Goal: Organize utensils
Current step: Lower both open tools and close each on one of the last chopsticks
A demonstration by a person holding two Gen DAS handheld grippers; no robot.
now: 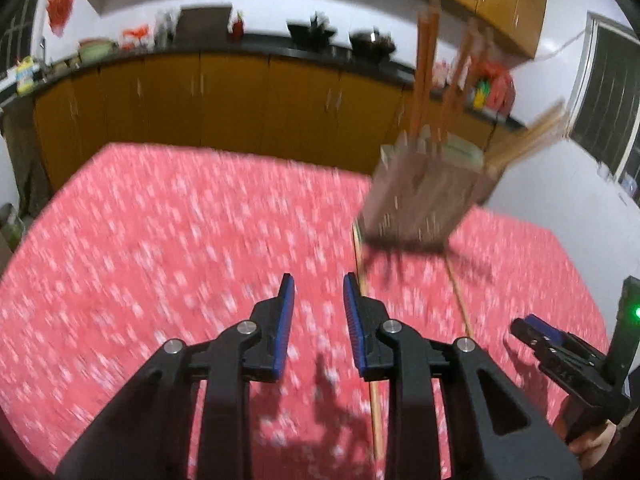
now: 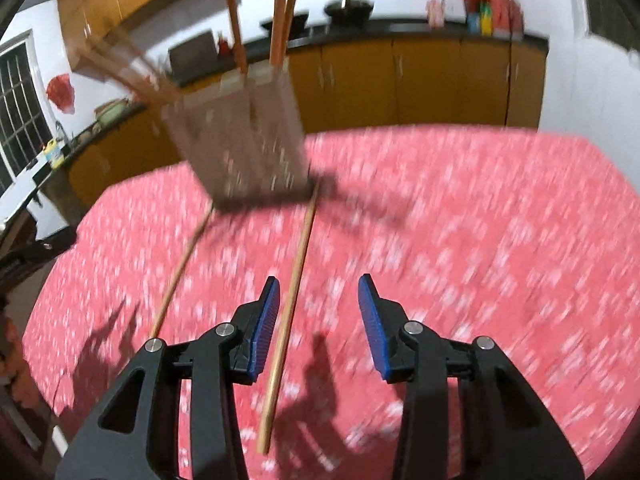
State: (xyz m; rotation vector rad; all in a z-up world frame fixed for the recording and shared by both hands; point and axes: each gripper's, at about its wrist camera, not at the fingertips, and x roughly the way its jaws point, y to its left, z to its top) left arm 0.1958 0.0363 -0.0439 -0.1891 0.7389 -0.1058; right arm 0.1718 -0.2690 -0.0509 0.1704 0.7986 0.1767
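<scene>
A brown slotted utensil holder [image 1: 424,196] [image 2: 248,140] stands on the red patterned tablecloth [image 1: 180,240] [image 2: 460,220] with several chopsticks [image 1: 426,76] [image 2: 280,16] sticking out of it. Two loose wooden chopsticks lie on the cloth: one [image 1: 370,340] [image 2: 180,272] and another [image 1: 460,300] [image 2: 288,312]. My left gripper [image 1: 319,284] is open and empty, just left of the first loose chopstick. My right gripper [image 2: 320,284] is open and empty above the second chopstick, which passes by its left finger [image 2: 266,320]. The right gripper also shows in the left wrist view [image 1: 532,326]. Both views are blurred.
Yellow kitchen cabinets [image 1: 240,108] [image 2: 420,76] with a dark countertop run behind the table. Pots and bottles [image 1: 372,42] [image 2: 484,12] stand on the counter. A window [image 1: 608,100] [image 2: 20,100] is on the side wall.
</scene>
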